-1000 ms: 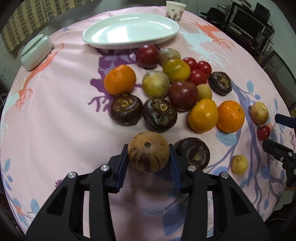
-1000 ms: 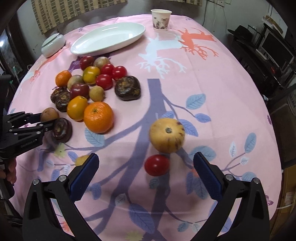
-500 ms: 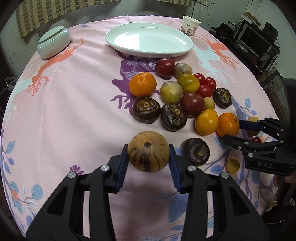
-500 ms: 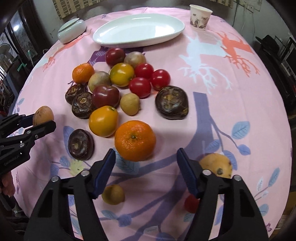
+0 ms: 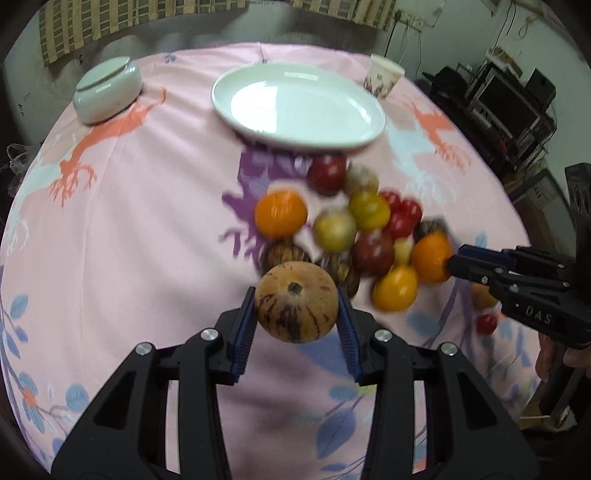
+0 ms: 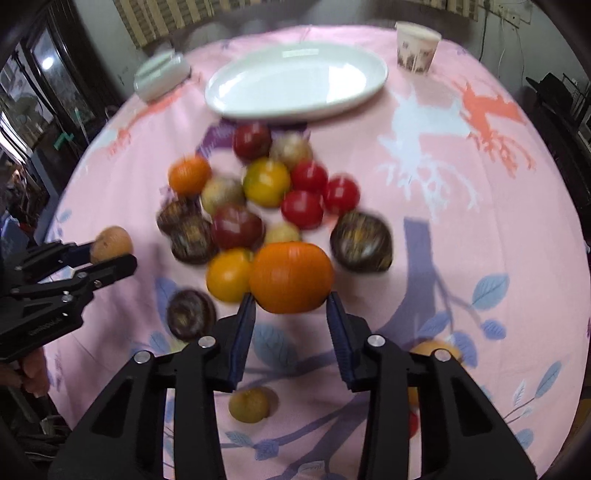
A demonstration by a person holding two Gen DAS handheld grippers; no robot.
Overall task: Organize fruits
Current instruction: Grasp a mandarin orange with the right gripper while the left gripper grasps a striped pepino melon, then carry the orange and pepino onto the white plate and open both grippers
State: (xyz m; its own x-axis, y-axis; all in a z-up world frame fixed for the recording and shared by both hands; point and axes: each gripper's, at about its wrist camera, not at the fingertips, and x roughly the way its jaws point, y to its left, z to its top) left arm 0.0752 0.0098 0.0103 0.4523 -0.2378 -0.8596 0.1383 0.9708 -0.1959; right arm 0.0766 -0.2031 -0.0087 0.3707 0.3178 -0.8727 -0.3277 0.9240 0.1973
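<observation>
Left gripper [image 5: 296, 309] pinches the striped brown fruit [image 5: 296, 301] clear of the cloth, right gripper [image 6: 291, 308] clamps the orange [image 6: 291, 277]; both sit short of the empty white plate [image 5: 365, 122], likely their drop spot.

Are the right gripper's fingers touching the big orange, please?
Touching: the right wrist view shows both fingers pressed against the orange's sides, no gap visible.

Striped curtain [image 5: 155, 26] along grey rear wall [image 5: 454, 40]; dark equipment shelving [image 5: 509, 107] at right; pink tabletop [image 5: 147, 221].
</observation>
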